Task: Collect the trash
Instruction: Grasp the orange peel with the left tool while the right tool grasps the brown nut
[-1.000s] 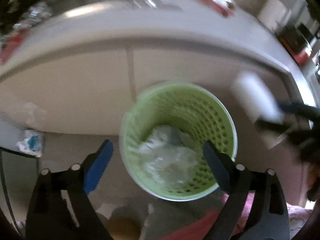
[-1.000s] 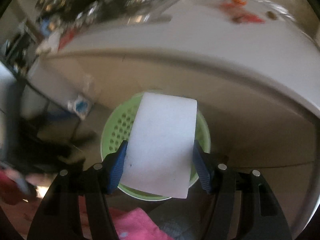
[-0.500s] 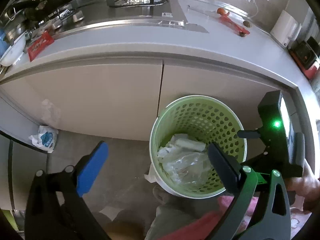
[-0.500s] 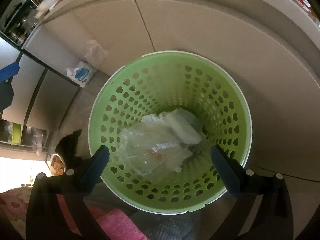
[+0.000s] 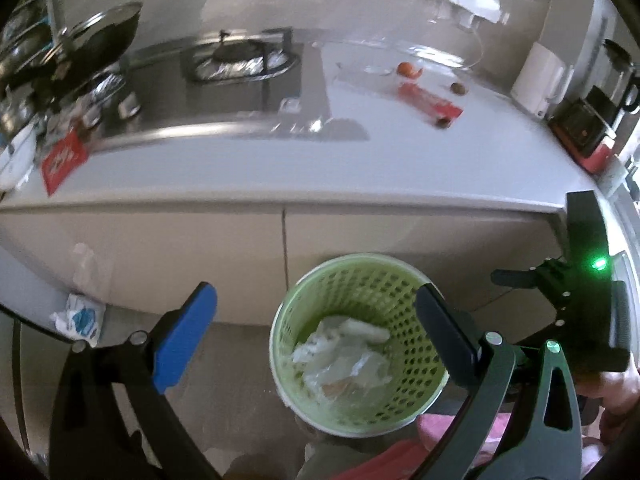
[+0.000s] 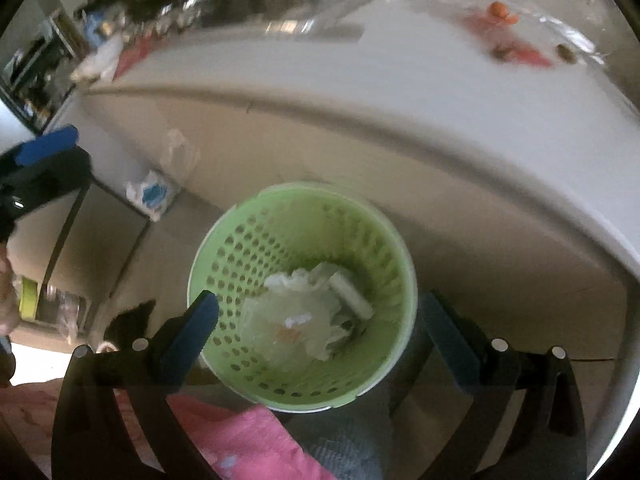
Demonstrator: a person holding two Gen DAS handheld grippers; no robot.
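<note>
Both views look steeply down from above, past the bench edge, toward the floor. The left wrist view sits a little higher and shows more of the bench (image 5: 360, 160). Both share the green basket (image 5: 424, 344) (image 6: 224, 248) (the right wrist view is nearer it).

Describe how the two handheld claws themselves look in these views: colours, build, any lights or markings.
Both claws are black, Y-shaped plastic frames with silver rivets at the joints. The left claw carries flat rectangular pads, bright blue on the lit one. The right claw has matching blue pads. Seen from the left wrist view, the right claw's boxy black body shows a glowing green indicator light. No cables or sleeves are visible.
</note>
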